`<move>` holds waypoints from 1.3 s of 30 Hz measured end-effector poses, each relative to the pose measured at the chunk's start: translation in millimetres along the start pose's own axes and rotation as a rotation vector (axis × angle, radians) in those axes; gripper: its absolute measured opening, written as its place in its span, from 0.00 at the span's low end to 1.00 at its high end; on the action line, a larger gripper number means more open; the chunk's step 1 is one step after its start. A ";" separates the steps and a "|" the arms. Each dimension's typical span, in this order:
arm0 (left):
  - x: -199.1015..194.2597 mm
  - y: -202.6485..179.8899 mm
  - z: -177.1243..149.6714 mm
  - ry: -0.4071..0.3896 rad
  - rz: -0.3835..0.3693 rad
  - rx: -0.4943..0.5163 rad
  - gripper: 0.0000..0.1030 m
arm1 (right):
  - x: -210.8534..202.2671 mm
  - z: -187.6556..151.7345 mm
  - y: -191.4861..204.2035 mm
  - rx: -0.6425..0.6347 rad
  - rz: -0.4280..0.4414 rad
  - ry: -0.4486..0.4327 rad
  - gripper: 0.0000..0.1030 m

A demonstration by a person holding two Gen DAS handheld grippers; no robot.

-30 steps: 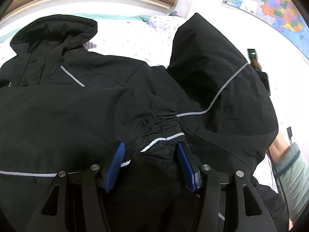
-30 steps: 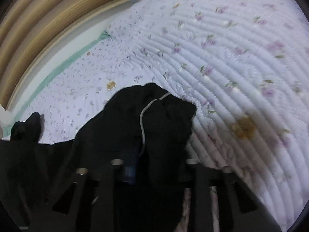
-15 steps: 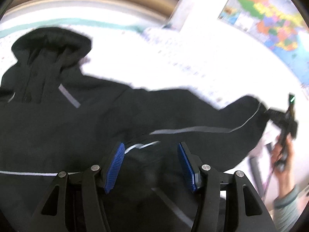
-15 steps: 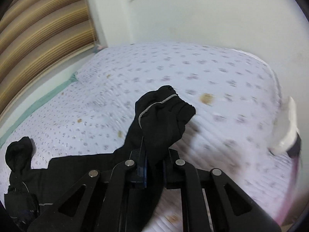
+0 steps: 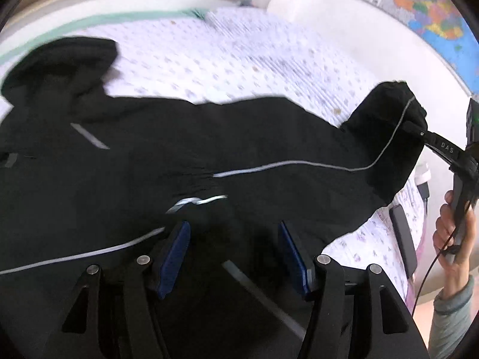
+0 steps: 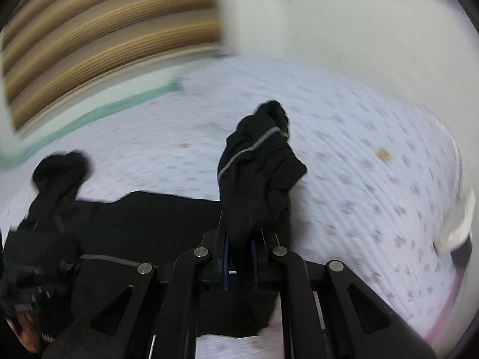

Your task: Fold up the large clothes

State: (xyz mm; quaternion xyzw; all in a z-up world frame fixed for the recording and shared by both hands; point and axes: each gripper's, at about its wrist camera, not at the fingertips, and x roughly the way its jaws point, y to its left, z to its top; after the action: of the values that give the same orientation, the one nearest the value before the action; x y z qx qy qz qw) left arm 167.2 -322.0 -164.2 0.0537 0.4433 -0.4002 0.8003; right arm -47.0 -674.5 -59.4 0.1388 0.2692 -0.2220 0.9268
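A black hooded jacket (image 5: 179, 137) with thin grey stripes lies spread on a flowered quilt (image 5: 239, 59), its hood (image 5: 60, 62) at the far left. My left gripper (image 5: 233, 251) hovers low over the jacket's body, near a gathered cuff (image 5: 194, 200). Its jaws are opening; black cloth lies under the gap and the blue pads (image 5: 173, 254) do not press on it. My right gripper (image 6: 239, 254) is shut on the end of a sleeve (image 6: 257, 173), which bunches up beyond the fingers. In the left wrist view that sleeve (image 5: 386, 137) stretches out to the right, lifted at its tip by the right gripper (image 5: 414, 127).
A person's hand (image 5: 455, 224) with a grey-green sleeve holds the right gripper's handle beyond the bed's right edge. A dark flat device (image 5: 402, 239) and a white object (image 6: 458, 230) lie near that edge. Slatted wooden blinds (image 6: 104, 45) and a wall map (image 5: 419, 0) stand behind the bed.
The right gripper closed fully on the sleeve end and carried it from over the jacket's body out to the right, stretching the sleeve. The left gripper rose a little above the cuff.
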 end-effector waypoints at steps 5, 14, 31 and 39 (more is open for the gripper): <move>-70.3 41.8 -12.3 -0.090 0.032 -0.041 0.61 | -25.6 4.7 86.4 -0.135 0.102 -0.038 0.14; -168.6 125.6 -50.0 -0.185 0.152 -0.124 0.61 | -44.7 -6.5 247.8 -0.295 0.293 -0.035 0.14; -195.6 221.7 -110.6 -0.211 0.141 -0.309 0.61 | -6.8 -110.9 495.7 -0.535 0.537 0.179 0.14; -191.9 248.1 -116.4 -0.189 0.052 -0.388 0.61 | 57.3 -148.3 497.6 -0.440 0.610 0.403 0.28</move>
State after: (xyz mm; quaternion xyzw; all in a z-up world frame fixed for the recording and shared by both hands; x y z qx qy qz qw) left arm 205.3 10.3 -156.5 -0.1277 0.4333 -0.2899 0.8438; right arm 173.5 -208.6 -144.1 0.0518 0.4325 0.1565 0.8864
